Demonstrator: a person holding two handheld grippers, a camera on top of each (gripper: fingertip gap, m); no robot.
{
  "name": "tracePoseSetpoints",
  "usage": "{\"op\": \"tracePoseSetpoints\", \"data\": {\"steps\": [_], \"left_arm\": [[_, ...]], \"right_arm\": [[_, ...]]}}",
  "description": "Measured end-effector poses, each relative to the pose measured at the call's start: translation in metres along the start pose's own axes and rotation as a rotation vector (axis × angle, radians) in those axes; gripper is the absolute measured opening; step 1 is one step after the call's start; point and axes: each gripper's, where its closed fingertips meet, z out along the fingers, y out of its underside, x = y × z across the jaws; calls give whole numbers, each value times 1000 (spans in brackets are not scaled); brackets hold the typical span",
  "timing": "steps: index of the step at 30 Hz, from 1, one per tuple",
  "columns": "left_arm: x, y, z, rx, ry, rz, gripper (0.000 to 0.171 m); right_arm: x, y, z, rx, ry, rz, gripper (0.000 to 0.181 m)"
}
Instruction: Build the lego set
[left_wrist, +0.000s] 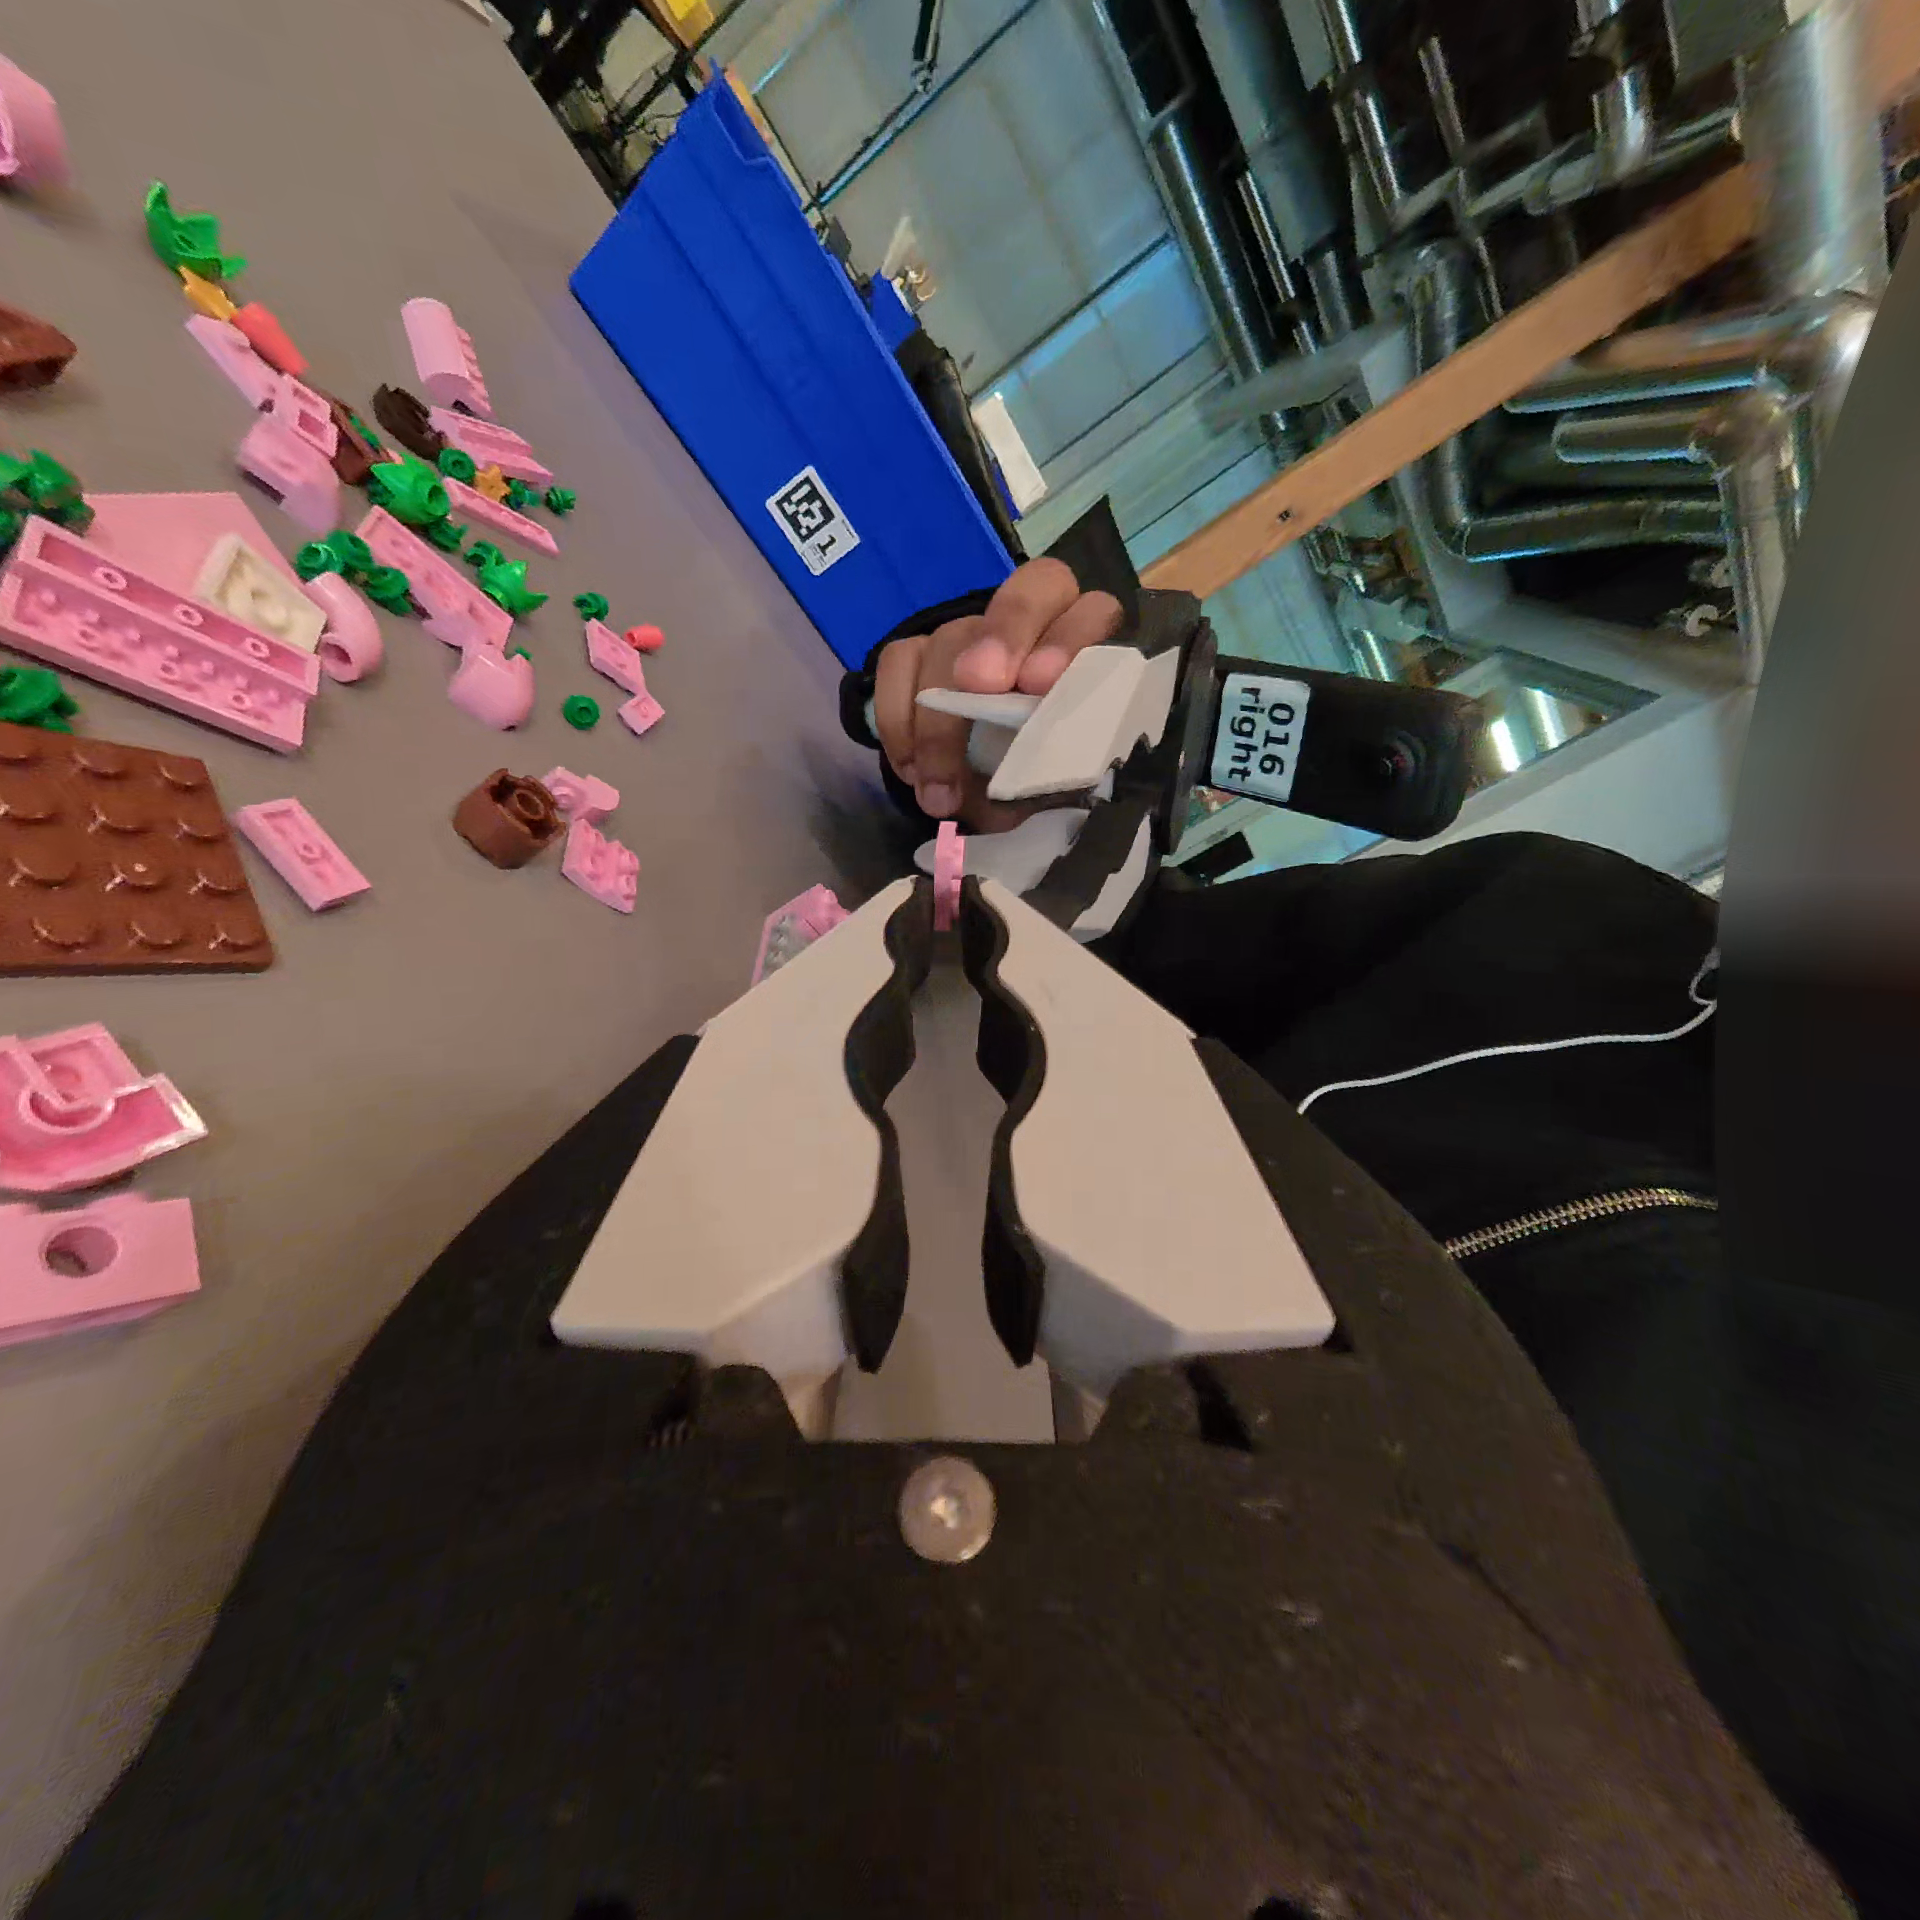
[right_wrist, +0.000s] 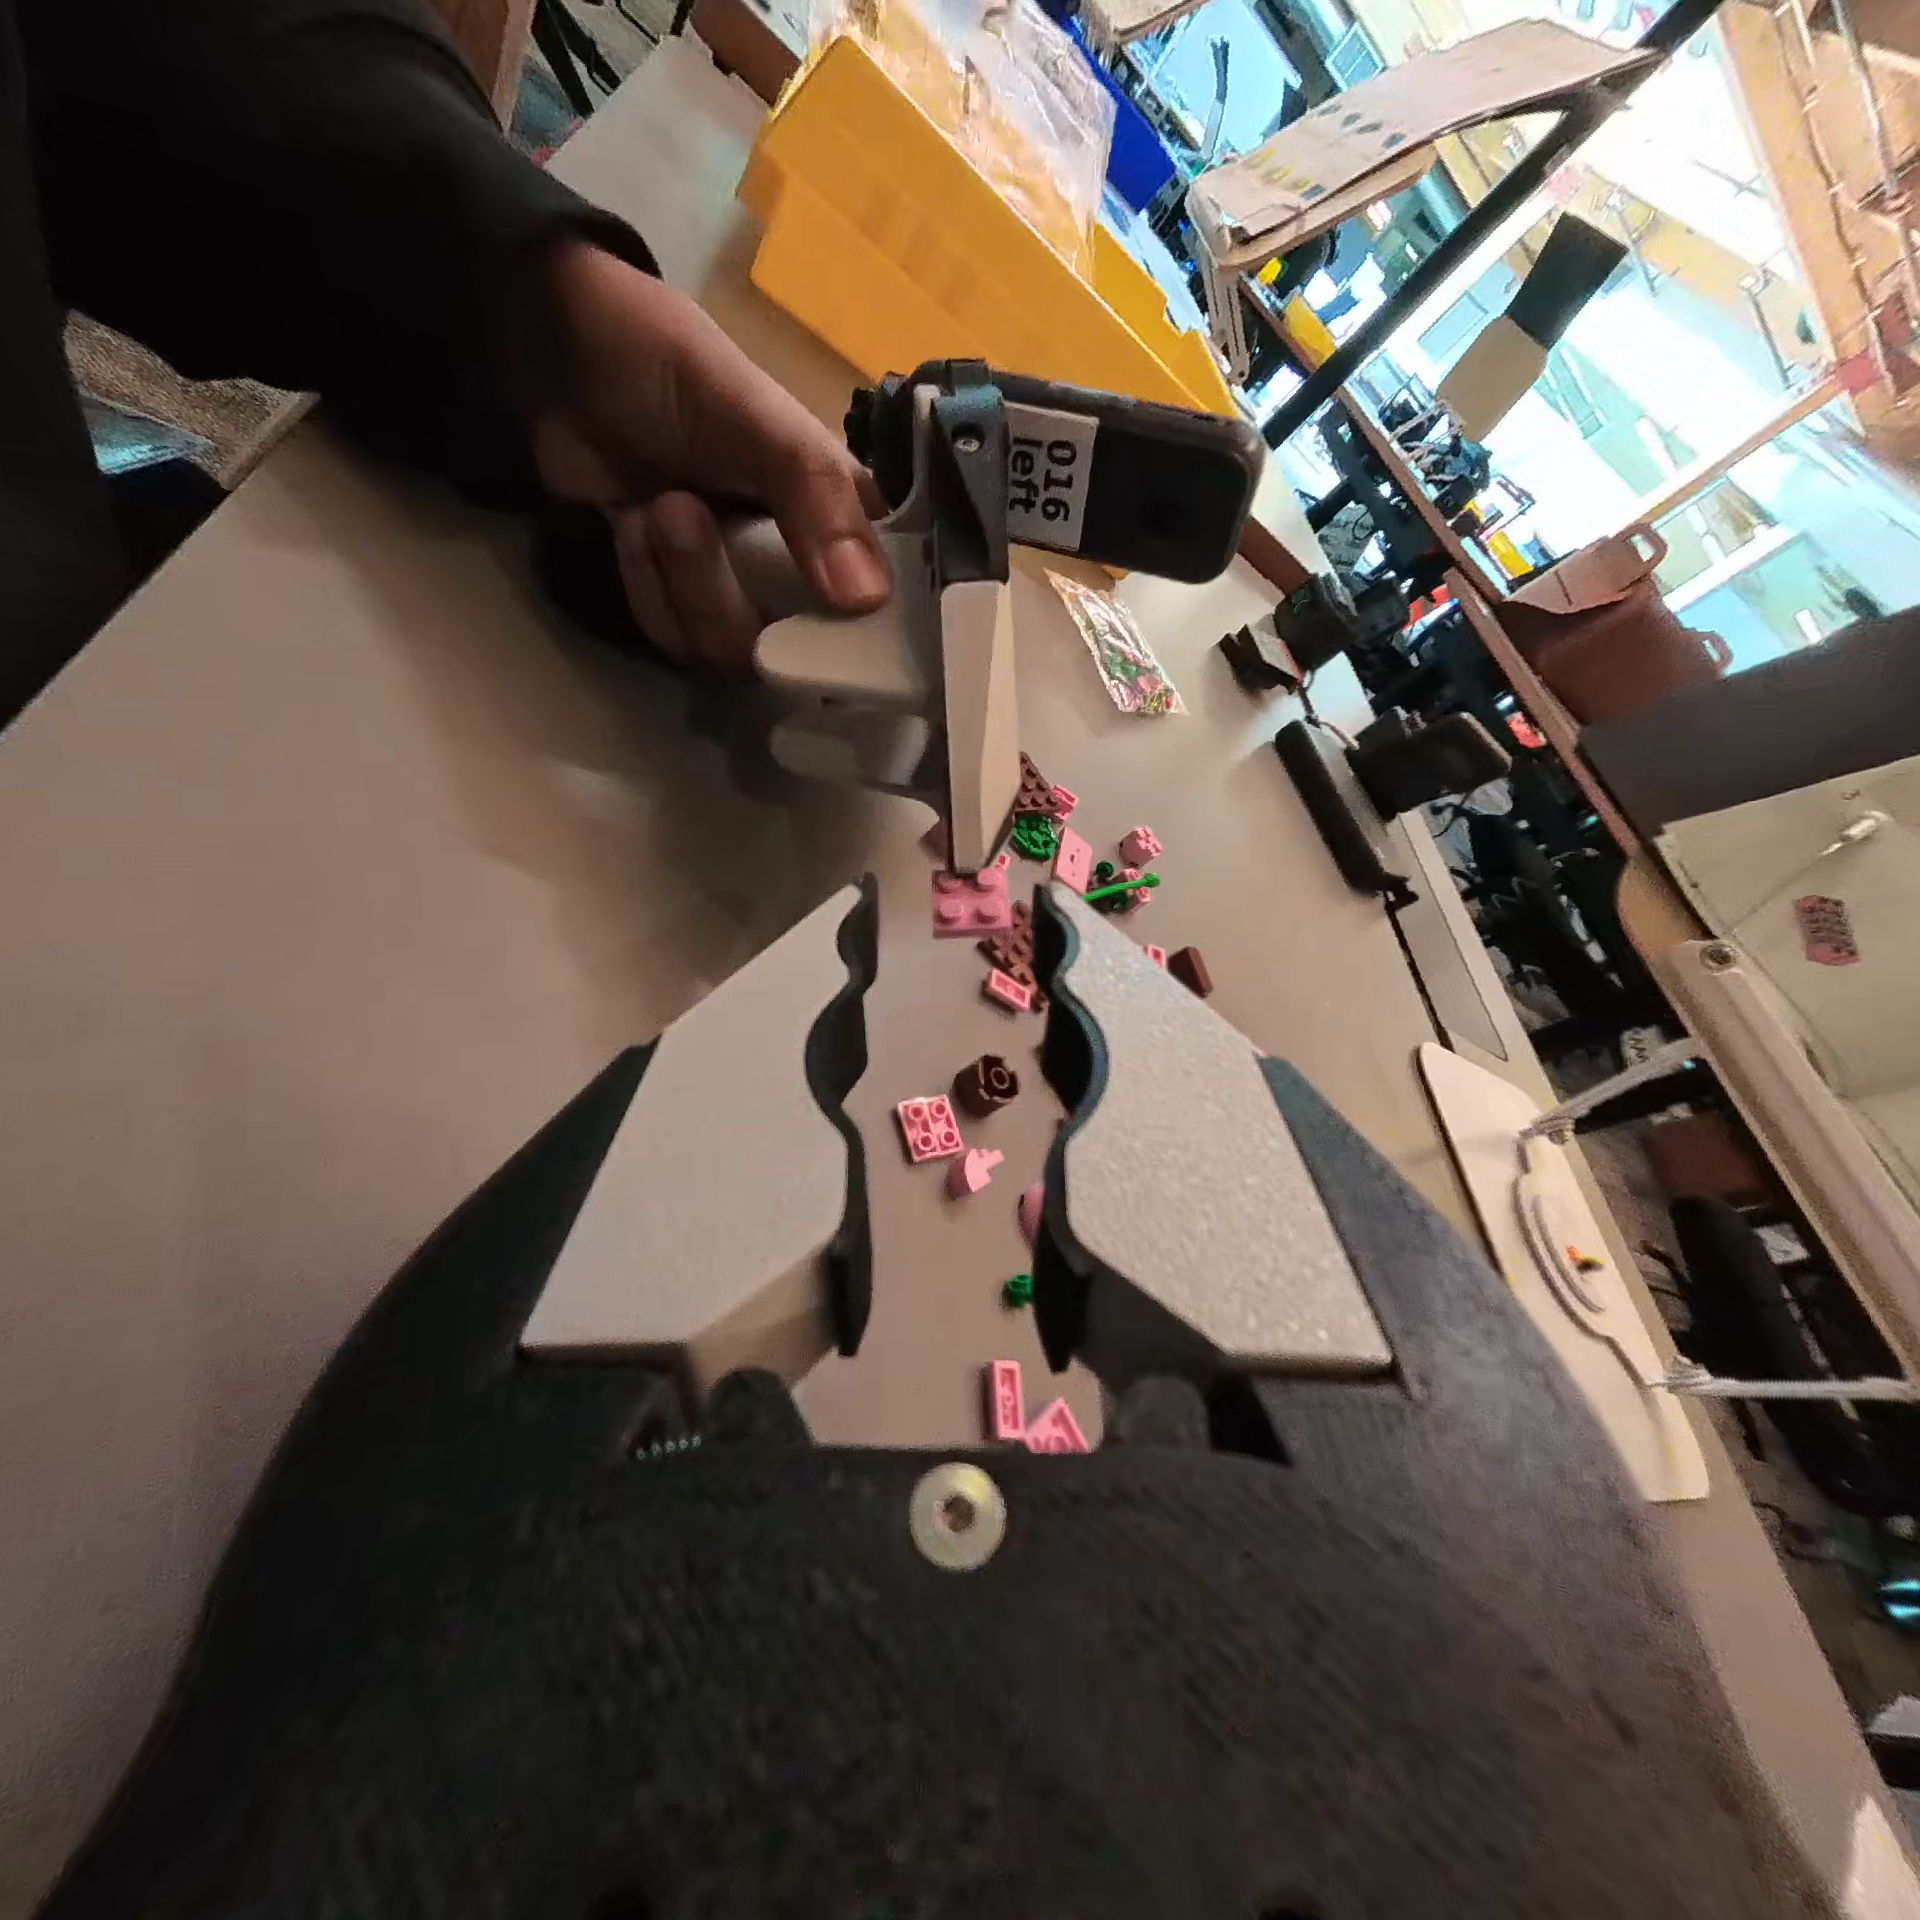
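My left gripper (left_wrist: 943, 883) is shut on a small pink plate (left_wrist: 945, 862), held edge-on at its fingertips above the grey table (left_wrist: 499, 1039). In the right wrist view the same pink plate (right_wrist: 968, 906) shows its studs, pinched at its top edge by the left gripper (right_wrist: 968, 864). My right gripper (right_wrist: 956, 902) is open, its fingertips either side of the plate with a gap on both sides. In the left wrist view its upper finger (left_wrist: 987, 709) shows just beyond the plate, in a person's hand (left_wrist: 977, 644).
Loose pink, green and brown pieces lie on the table, with a brown studded plate (left_wrist: 114, 852) and a long pink plate (left_wrist: 156, 634) at the left. A blue bin (left_wrist: 769, 395), yellow bins (right_wrist: 935, 239) and a bag of parts (right_wrist: 1117, 655) stand farther back. My two grippers' fingertips are within a few centimetres of each other.
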Motion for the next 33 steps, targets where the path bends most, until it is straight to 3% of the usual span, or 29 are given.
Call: {"op": "tracePoseSetpoints", "data": {"steps": [14,15,16,18,24,33], "left_arm": [[5,8,5,-56,15,49,2],[6,8,5,-59,4,83,10],[4,7,6,-59,-37,137,32],[0,9,8,-83,-135,278,43],[-8,29,21,-231,-290,480,43],[-33,39,24,-348,-496,564,38]], "right_arm": [[-6,7,1,-29,-49,28,14],[-6,7,-1,-24,-62,49,14],[-3,9,-3,-28,-71,68,14],[6,20,-11,-55,-78,127,14],[-11,30,-23,-49,-332,453,15],[-37,42,-10,-137,-430,470,14]]}}
